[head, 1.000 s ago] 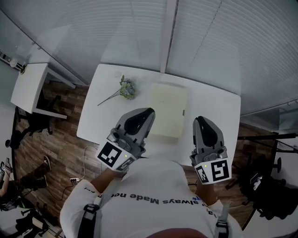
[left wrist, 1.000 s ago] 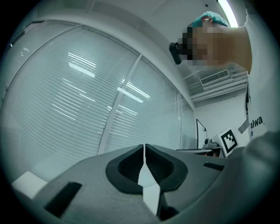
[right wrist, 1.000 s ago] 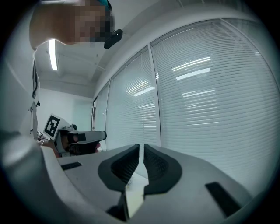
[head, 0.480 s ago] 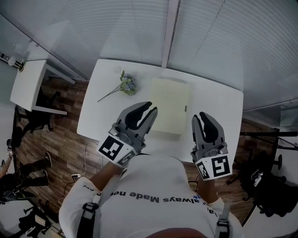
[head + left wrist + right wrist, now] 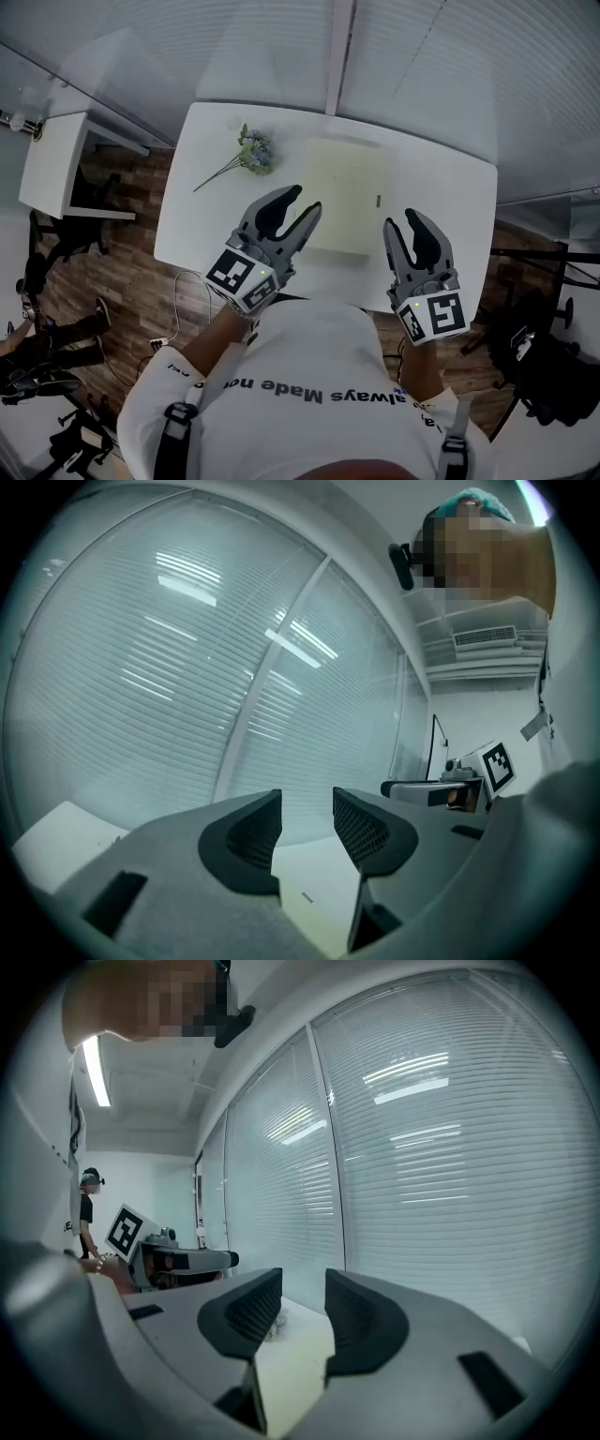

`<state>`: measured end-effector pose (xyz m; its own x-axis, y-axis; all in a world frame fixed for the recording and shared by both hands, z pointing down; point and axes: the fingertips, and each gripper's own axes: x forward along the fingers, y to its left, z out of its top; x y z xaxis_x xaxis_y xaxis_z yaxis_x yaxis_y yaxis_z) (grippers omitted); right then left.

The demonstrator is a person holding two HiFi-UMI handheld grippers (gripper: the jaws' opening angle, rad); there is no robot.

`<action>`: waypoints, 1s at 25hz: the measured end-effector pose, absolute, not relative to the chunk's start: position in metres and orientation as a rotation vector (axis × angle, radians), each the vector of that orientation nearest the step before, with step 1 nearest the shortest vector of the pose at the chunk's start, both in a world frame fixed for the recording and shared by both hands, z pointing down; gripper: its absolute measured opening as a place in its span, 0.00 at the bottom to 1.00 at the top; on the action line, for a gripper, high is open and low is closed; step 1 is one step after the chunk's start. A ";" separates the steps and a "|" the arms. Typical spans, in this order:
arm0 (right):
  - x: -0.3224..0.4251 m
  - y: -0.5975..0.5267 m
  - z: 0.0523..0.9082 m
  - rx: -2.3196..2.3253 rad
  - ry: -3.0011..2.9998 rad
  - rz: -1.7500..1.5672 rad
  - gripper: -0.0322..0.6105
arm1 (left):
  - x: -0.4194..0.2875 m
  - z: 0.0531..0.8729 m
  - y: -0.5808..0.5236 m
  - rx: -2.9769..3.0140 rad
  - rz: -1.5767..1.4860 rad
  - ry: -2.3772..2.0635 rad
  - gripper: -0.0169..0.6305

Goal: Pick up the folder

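Pale yellow-green, the folder [image 5: 345,195] lies flat on the white table [image 5: 450,187], about in its middle, with the long side running away from the person. In the head view its near left corner is covered by the left gripper [image 5: 303,199]. The near edge of the table is hidden behind both grippers and the person's shirt [image 5: 300,384]. In the two gripper views only a narrow pale strip shows low between the jaws. There I cannot tell where the folder ends and the table begins.

A small bunch of flowers [image 5: 246,164] lies on the table to the left of the folder, apart from it. Closed blinds [image 5: 422,66] stand behind the table. A small white desk [image 5: 52,164] stands further left, on the wooden floor [image 5: 103,272].

Both grippers are held in front of the chest and point about level toward the table. The left gripper is turned a little to the right, toward the folder. The right gripper [image 5: 403,220] is just beside the folder's near right corner, above the bare table. The jaws of both have just been opening. They now stand partly apart with nothing between the pads.
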<state>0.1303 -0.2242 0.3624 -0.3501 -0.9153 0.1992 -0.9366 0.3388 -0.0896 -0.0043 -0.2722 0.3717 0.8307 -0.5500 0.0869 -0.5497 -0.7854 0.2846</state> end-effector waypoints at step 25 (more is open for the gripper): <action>0.136 -0.244 0.498 1.653 -2.340 0.595 0.41 | -0.007 0.520 -0.292 2.490 0.262 -0.830 0.42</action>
